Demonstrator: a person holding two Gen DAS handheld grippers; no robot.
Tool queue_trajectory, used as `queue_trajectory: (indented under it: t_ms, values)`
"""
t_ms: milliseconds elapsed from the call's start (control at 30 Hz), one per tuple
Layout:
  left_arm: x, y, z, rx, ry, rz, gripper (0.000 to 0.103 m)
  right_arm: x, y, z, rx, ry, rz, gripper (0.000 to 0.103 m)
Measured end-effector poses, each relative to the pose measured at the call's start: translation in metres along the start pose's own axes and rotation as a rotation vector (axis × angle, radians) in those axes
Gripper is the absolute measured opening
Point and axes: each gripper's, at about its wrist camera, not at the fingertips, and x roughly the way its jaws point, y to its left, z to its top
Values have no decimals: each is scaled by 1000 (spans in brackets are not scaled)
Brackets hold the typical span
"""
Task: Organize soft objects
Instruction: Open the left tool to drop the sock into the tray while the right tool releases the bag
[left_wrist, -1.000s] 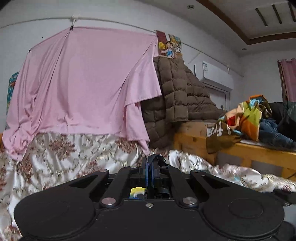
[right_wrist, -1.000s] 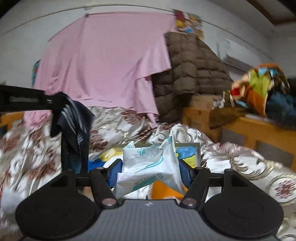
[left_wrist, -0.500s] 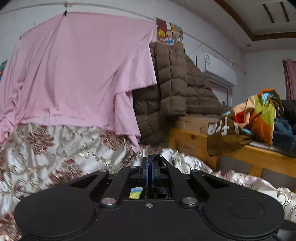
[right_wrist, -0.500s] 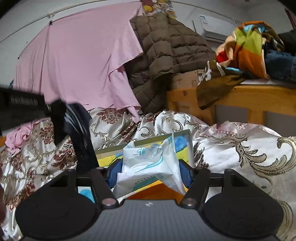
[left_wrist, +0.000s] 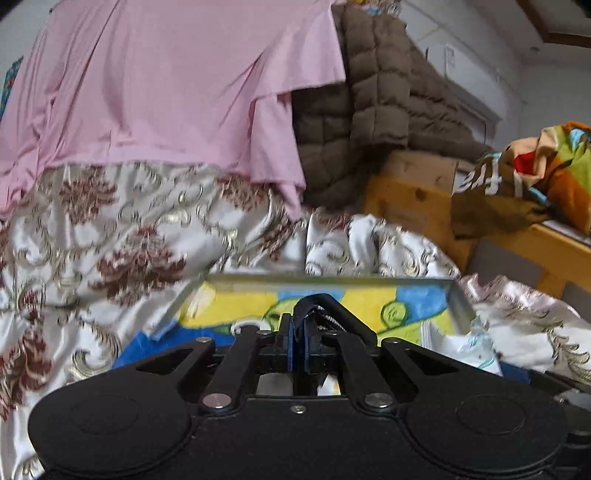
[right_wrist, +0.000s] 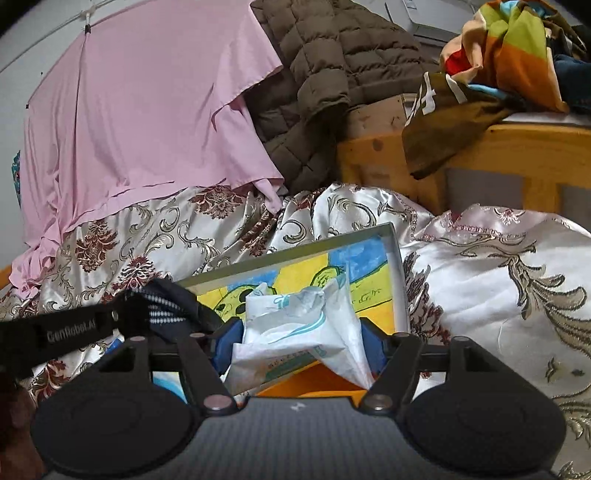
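Left gripper (left_wrist: 297, 332): fingers clenched on a dark sock (right_wrist: 168, 301), now carried down over the box (left_wrist: 325, 282).
Right gripper (right_wrist: 299, 341): fingers easing apart around the tissue pack (right_wrist: 295, 332), which has dropped low over the box.
Box: on the bed's patterned cover (right_wrist: 498, 280), near its middle.
Meaning: both soft things look ready to drop in.

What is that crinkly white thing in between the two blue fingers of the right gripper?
A soft white tissue pack sits between the right gripper's blue fingers, whose jaws are opening, over the colourful box. The right wrist view shows it.
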Motion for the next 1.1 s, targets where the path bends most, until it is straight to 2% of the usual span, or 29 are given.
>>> queue_trajectory:
  t_ms: [200,433,633,800,933,1000,1100]
  values:
    - [2,6,-9,9,46,-3,9,2,-1,-1,5,11,-10,79]
    - [-3,5,-12,22,52,-6,14,-2,-1,1,-2,7,-16,86]
    - [-15,8,-8,12,33,11,29,-17,-1,6,-8,-19,-32,93]
    - [-36,15,0,-18,2,14,50,-37,2,12,-15,-47,-34,97]
    - [-58,18,4,-29,-32,24,62,-57,6,13,-22,-70,-41,102]
    - [-72,20,2,-31,-55,34,73,-68,8,11,-31,-74,-48,103]
    - [-90,21,-3,-27,-67,42,74,-83,13,10,-51,-81,-59,103]
